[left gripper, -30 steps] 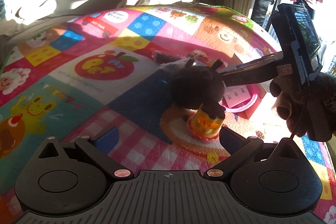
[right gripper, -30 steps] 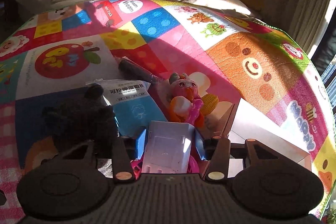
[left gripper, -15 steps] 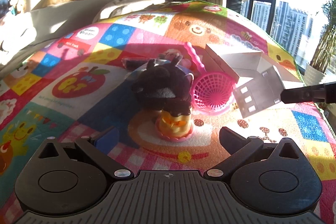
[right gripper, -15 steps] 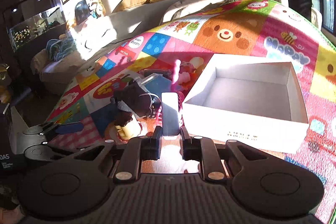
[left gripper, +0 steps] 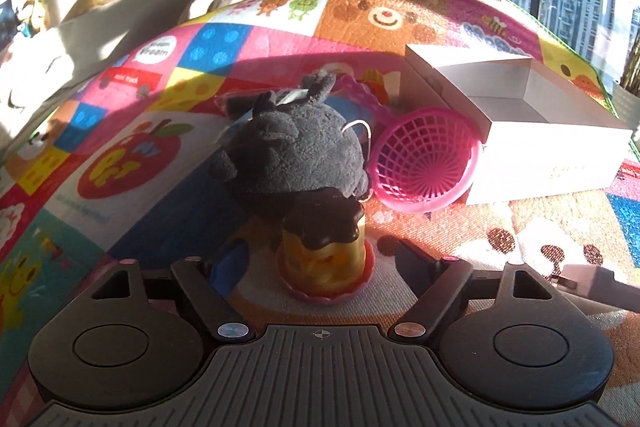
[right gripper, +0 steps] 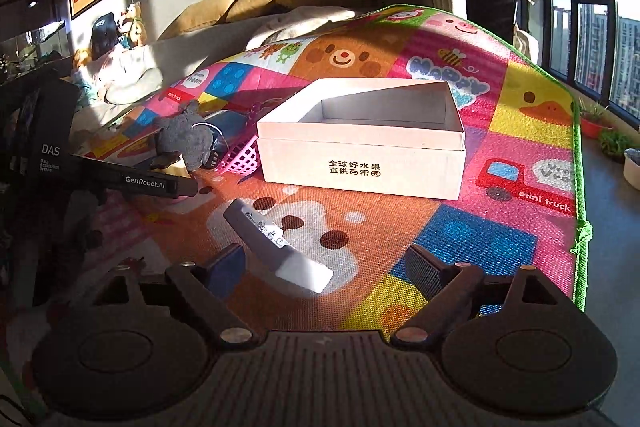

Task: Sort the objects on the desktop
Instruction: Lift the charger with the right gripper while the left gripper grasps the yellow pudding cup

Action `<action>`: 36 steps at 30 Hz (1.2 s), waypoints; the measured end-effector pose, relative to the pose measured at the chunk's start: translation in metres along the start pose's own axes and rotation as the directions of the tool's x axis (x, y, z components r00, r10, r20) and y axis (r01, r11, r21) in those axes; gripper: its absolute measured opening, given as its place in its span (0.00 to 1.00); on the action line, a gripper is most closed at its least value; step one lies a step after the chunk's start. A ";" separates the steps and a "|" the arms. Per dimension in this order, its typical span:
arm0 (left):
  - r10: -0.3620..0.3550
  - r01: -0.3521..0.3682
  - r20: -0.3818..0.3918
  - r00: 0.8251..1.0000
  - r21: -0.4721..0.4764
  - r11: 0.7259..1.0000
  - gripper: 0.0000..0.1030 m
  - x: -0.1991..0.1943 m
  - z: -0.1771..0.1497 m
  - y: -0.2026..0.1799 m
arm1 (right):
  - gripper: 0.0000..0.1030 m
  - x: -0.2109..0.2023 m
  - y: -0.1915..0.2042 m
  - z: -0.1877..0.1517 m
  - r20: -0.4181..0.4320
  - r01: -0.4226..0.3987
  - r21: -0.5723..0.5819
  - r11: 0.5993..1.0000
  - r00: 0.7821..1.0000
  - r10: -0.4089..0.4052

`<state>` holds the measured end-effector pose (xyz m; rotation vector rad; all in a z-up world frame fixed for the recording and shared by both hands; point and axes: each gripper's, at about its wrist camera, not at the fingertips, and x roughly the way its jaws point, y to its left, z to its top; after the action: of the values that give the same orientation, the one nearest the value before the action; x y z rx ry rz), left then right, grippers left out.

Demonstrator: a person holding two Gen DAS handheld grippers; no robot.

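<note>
While my left gripper (left gripper: pixel 320 259) closes its jaws around the toy cupcake (left gripper: pixel 325 259), the pads not yet pressing it, my right gripper (right gripper: pixel 326 265) is opening and the grey adapter (right gripper: pixel 276 249) lies loose on the play mat (right gripper: pixel 480 251) between its fingers. Landmark is the white box (right gripper: pixel 360 163): the adapter lies in front of it, the pink basket (left gripper: pixel 426 163) touches its left side, and the dark plush toy (left gripper: pixel 296 147) sits just beyond the basket, against the cupcake.

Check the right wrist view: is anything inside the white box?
No: the white box shows only bare inner walls and floor, though the near wall hides part of the floor.
</note>
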<state>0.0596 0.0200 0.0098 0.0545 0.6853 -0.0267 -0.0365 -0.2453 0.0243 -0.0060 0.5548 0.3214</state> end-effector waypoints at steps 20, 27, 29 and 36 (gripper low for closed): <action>-0.230 0.231 -0.026 0.973 0.040 0.972 0.76 -0.076 -0.060 -0.028 | 0.92 0.027 0.016 0.000 -0.131 -0.117 -0.144 0.983 0.987 0.098; -0.188 0.188 -0.004 0.982 0.007 0.982 0.93 -0.077 -0.065 -0.023 | 0.92 0.039 0.017 -0.001 -0.103 0.087 -0.322 0.943 0.987 -0.126; -0.185 0.185 -0.004 0.983 -0.008 0.983 0.94 -0.075 -0.065 -0.022 | 0.92 0.041 0.004 0.003 -0.086 0.199 -0.279 0.939 0.969 -0.231; -0.185 0.185 0.003 0.983 -0.012 0.983 0.97 -0.075 -0.066 -0.023 | 0.99 0.042 0.018 0.014 -0.094 0.010 -0.200 0.980 0.995 -0.029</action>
<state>-0.0410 0.0019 0.0053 -0.0214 0.6873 -0.2013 -0.0007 -0.2144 0.0162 -0.2218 0.6157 0.3583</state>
